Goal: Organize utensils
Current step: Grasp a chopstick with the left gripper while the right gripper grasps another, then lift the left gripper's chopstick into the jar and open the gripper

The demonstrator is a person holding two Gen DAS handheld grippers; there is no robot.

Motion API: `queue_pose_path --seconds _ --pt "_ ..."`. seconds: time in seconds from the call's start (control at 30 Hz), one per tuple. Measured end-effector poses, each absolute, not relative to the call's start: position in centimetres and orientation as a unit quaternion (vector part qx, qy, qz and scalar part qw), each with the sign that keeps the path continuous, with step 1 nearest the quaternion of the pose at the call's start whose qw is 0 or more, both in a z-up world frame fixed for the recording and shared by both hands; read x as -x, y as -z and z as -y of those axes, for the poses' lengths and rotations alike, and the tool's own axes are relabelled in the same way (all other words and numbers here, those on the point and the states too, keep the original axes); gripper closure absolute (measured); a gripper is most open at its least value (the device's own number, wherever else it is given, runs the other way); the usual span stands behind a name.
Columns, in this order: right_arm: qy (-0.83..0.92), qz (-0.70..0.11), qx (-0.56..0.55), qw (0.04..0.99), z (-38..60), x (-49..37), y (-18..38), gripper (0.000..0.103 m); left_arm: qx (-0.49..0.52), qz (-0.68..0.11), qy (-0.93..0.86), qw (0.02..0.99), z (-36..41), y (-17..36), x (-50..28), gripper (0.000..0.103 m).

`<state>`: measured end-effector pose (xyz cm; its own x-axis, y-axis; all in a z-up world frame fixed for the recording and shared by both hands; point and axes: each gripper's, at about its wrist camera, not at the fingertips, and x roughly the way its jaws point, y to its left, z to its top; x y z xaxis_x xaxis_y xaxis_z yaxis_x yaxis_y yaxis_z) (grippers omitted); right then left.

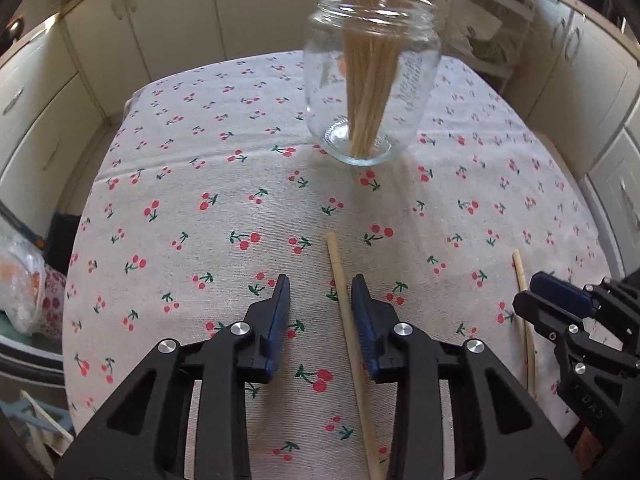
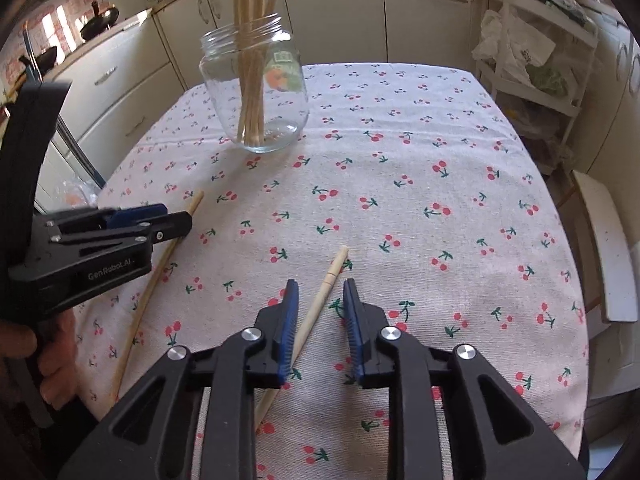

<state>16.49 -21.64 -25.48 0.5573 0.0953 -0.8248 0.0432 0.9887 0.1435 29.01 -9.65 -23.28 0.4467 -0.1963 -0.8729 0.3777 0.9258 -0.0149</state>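
A glass jar holding several wooden chopsticks stands on the cherry-print tablecloth; it also shows in the right wrist view. Two loose chopsticks lie on the cloth. My left gripper is open, its jaws on either side of one chopstick, which lies close to the right jaw. My right gripper is open around the other chopstick. The right gripper also shows in the left wrist view, over the second chopstick. The left gripper also shows in the right wrist view, over the first chopstick.
Cream kitchen cabinets surround the table. A white shelf rack with bags stands at the right. A plastic bag sits below the table's left edge. A white board leans beside the right edge.
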Motion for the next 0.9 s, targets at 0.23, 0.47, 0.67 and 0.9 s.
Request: queue_pose_path --seconds 0.23,0.47,0.67,0.9 --pt "-0.006 -0.465 -0.075 0.882 21.9 -16.4 25.6 0.094 -0.075 -0.511 0.203 0.832 9.6 22.9 -30.0 0.098" --pt "-0.01 -0.469 -0.095 0.878 22.7 -16.6 25.7 0.096 0.004 -0.38 0.225 0.897 7.6 14.8 -30.0 0.098" --pt "-0.004 -0.479 -0.065 0.875 21.9 -17.0 25.5 0.094 0.066 -0.201 0.252 0.944 7.6 5.8 -30.8 0.098" --pt "-0.003 -0.467 -0.031 0.884 21.1 -16.8 25.7 0.091 0.122 -0.113 0.223 0.96 8.8 2.8 -33.6 0.098"
